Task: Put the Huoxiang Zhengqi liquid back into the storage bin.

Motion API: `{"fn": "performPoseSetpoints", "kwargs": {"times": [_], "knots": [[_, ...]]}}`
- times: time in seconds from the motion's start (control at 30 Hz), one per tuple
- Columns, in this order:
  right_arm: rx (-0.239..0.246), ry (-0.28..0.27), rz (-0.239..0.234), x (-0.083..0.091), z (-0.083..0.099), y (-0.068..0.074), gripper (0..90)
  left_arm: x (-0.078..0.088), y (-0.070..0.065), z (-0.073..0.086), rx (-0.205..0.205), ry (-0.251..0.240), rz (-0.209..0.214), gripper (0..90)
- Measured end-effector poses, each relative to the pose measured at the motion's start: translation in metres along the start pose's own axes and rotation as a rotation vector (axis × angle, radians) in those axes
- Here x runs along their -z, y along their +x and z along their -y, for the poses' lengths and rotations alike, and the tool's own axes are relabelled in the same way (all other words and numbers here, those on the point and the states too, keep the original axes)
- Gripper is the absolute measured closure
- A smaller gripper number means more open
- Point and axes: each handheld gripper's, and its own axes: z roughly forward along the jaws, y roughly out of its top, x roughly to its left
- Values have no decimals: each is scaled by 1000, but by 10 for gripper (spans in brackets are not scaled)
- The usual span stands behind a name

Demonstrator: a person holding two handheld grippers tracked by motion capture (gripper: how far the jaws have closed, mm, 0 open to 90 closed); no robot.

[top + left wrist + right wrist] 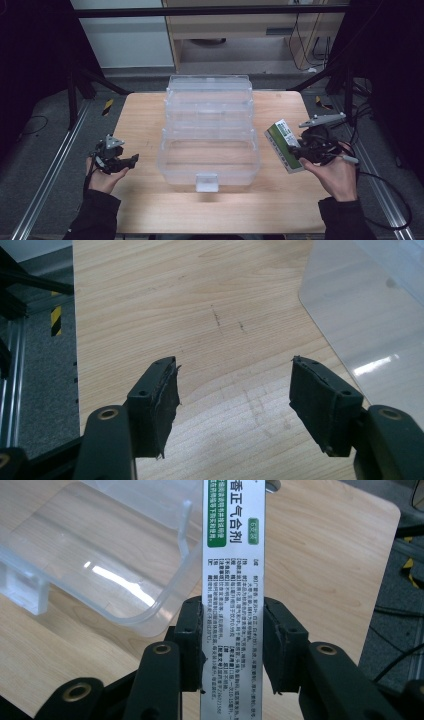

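A clear plastic storage box (209, 130) with stepped tiers stands open in the middle of the wooden table (145, 210). My right gripper (299, 150) is to its right, above the table, shut on a green and white carton (284, 145). In the right gripper view the carton (234, 580) stands between the two pads (189, 640), printed side up, with the box's corner (100, 555) to its left. My left gripper (131, 161) rests left of the box near the table's edge. Its jaws stand wide apart over bare wood (210, 340) in the left gripper view, holding nothing.
The box's front latch (206, 182) faces the person. A metal rail (45, 180) runs along the table's left side and another along the right (385, 200). Cables (385, 180) trail from the right gripper. A wooden cabinet (240, 30) stands behind the table.
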Motion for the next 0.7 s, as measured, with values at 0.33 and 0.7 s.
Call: {"fn": "performPoseSetpoints", "kwargs": {"times": [0.33, 0.7], "knots": [[92, -63, -49, 5, -23, 11, 645, -1, 0, 0, -2, 3, 1, 353], [200, -70, -149, 2, -48, 18, 645, -1, 0, 0, -1, 4, 3, 353]]}}
